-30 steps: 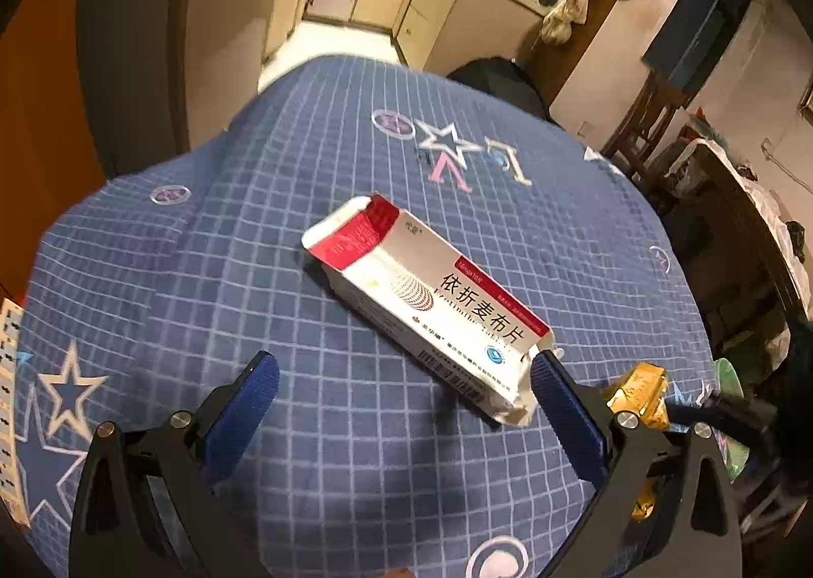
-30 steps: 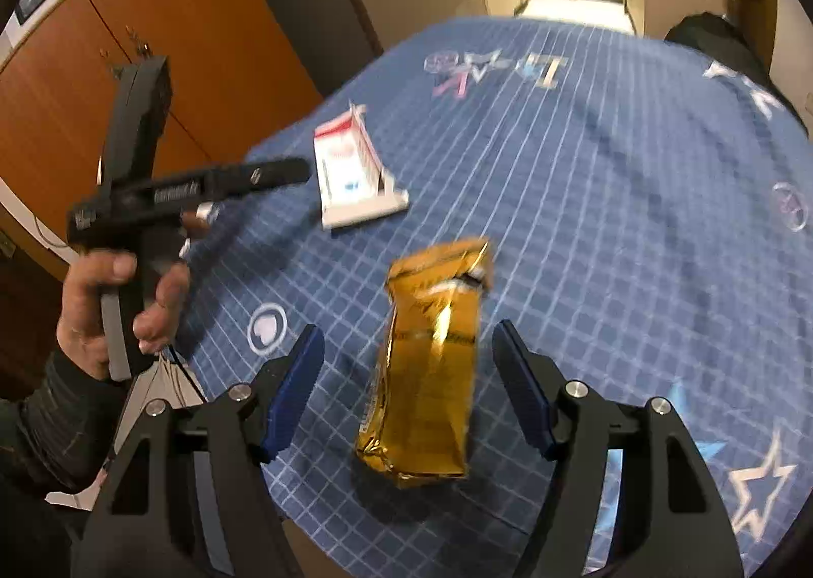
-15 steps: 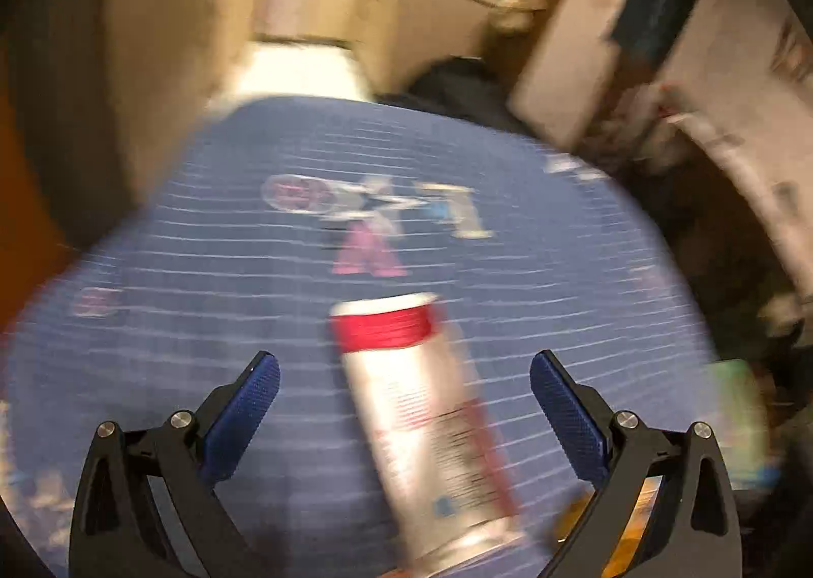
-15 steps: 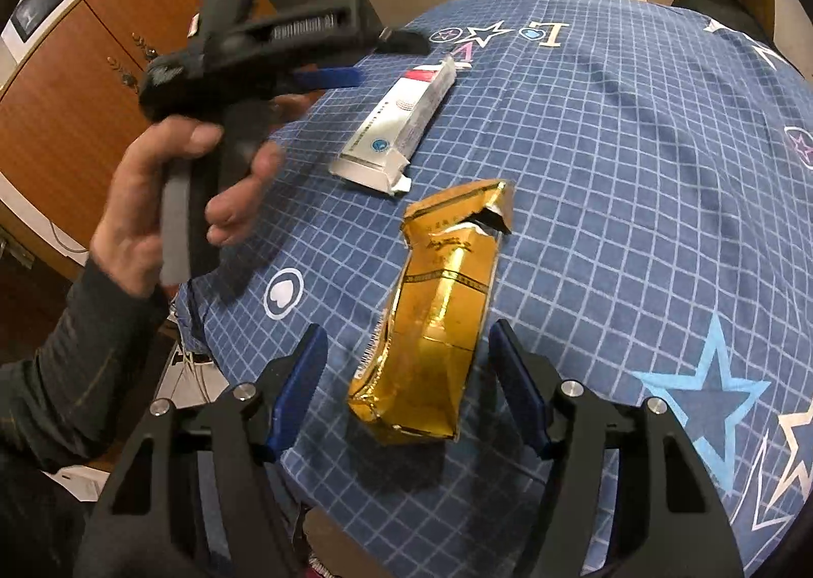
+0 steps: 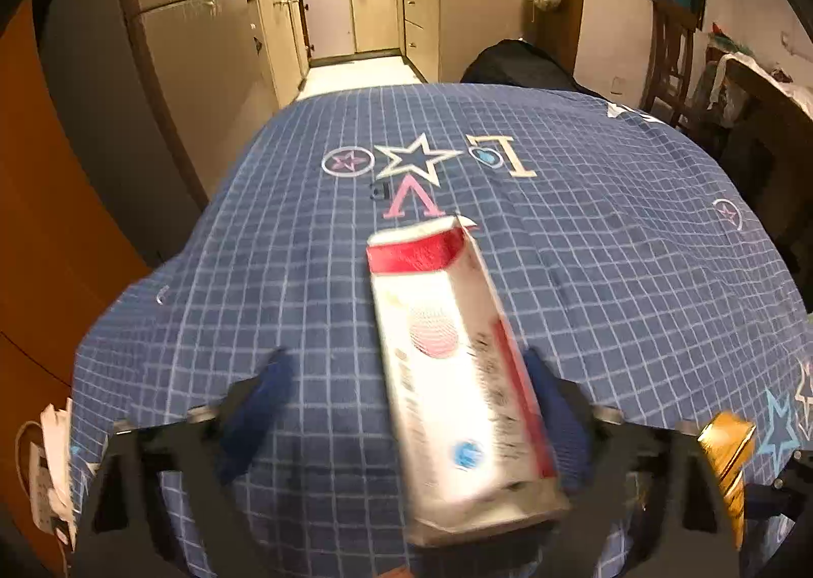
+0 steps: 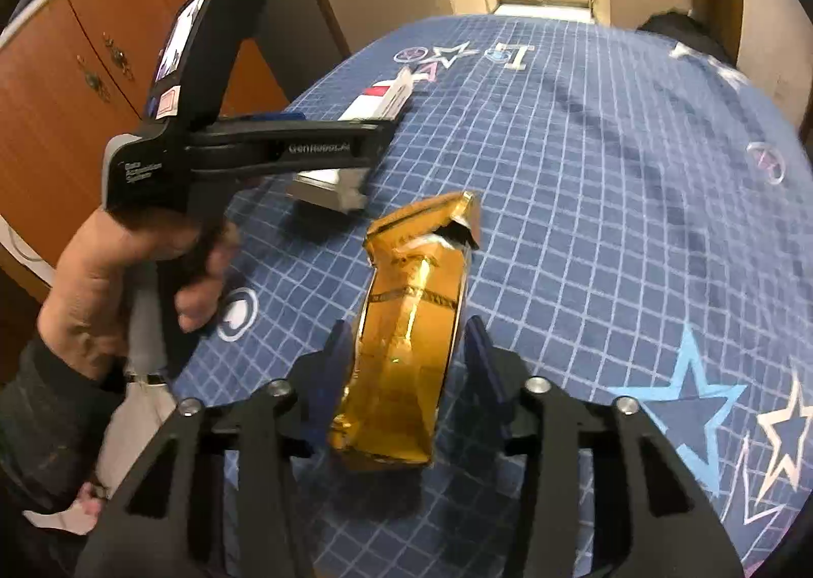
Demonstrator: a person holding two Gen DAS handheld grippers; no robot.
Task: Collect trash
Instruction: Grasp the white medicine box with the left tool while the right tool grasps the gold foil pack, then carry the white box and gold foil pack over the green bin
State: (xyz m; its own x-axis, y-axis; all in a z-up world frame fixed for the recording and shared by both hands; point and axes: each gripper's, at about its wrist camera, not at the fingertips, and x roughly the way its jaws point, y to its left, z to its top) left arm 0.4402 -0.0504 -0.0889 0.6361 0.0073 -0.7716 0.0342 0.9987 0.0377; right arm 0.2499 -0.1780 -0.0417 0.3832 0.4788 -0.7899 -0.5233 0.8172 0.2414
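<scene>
A white and red medicine carton [image 5: 452, 369] lies lengthwise on the blue checked tablecloth [image 5: 305, 232], between the fingers of my left gripper [image 5: 406, 405], which is open around it. The carton's right side lies against the right finger. The carton also shows in the right wrist view [image 6: 376, 105], partly hidden by the left gripper's body. My right gripper [image 6: 406, 349] is shut on a crumpled gold foil packet [image 6: 411, 339], its blue pads pressing both sides. The packet's tip shows in the left wrist view [image 5: 726, 435].
The table's near edge runs just behind both grippers. The hand holding the left gripper [image 6: 132, 273] is at the table's left edge. Wooden cabinets [image 6: 101, 69] stand to the left, a kitchen [image 5: 366, 19] beyond the table, chairs [image 5: 676, 54] at far right.
My left gripper has moved forward around the carton, which now lies lengthwise between its fingers. My right gripper has closed on the gold packet, which was loose between its open fingers.
</scene>
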